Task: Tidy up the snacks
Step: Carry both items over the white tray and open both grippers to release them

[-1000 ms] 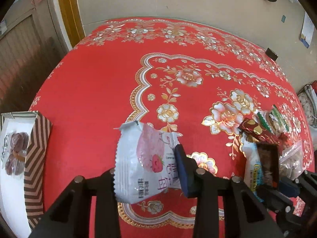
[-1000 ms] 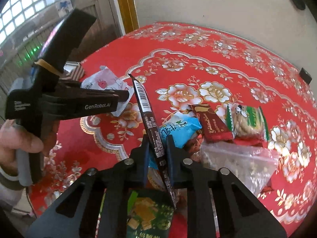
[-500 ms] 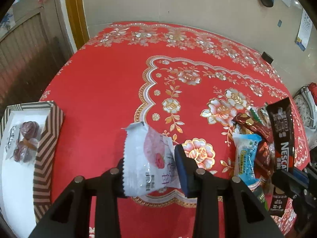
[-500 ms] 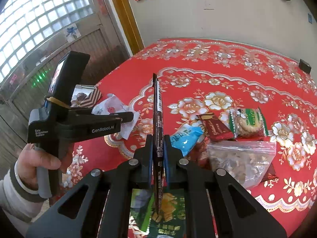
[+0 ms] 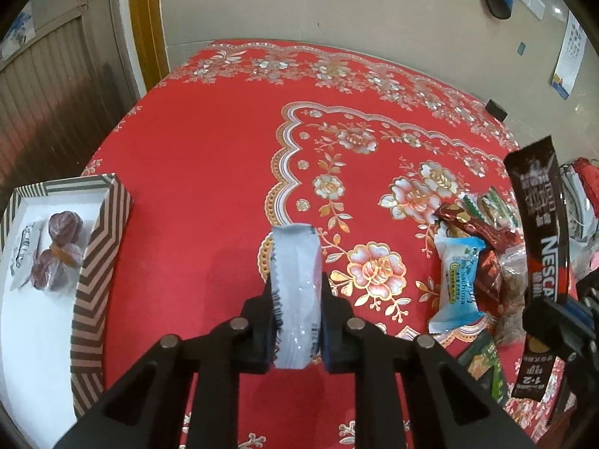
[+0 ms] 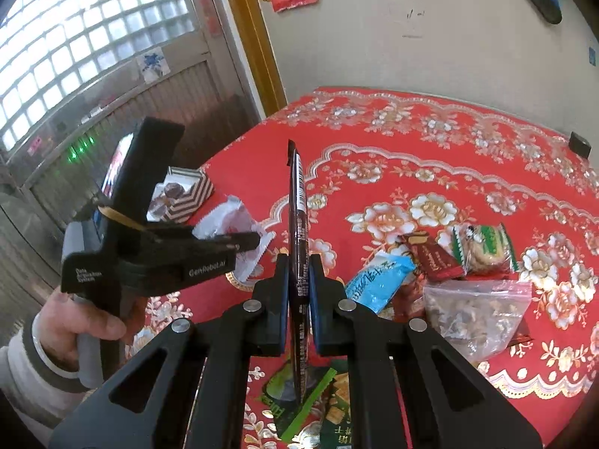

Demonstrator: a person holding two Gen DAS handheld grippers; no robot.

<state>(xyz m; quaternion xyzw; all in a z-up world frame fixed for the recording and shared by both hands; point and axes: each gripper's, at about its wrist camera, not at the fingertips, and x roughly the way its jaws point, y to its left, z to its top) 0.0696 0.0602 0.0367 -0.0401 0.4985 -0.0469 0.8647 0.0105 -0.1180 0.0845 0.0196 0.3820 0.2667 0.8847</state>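
Observation:
My left gripper is shut on a white snack packet, held edge-on above the red tablecloth; it also shows in the right wrist view. My right gripper is shut on a dark Nescafe stick, held upright above the snack pile; the stick also shows in the left wrist view. A striped box with wrapped sweets inside lies at the left.
A snack pile lies at the right: a blue packet, a maroon bar, green biscuits, a clear bag of nuts, green packets. A wall stands behind the table.
Both grippers have risen and pulled back from the table. The white packet has turned from face-on to edge-on. The coffee stick has lifted upright off the pile.

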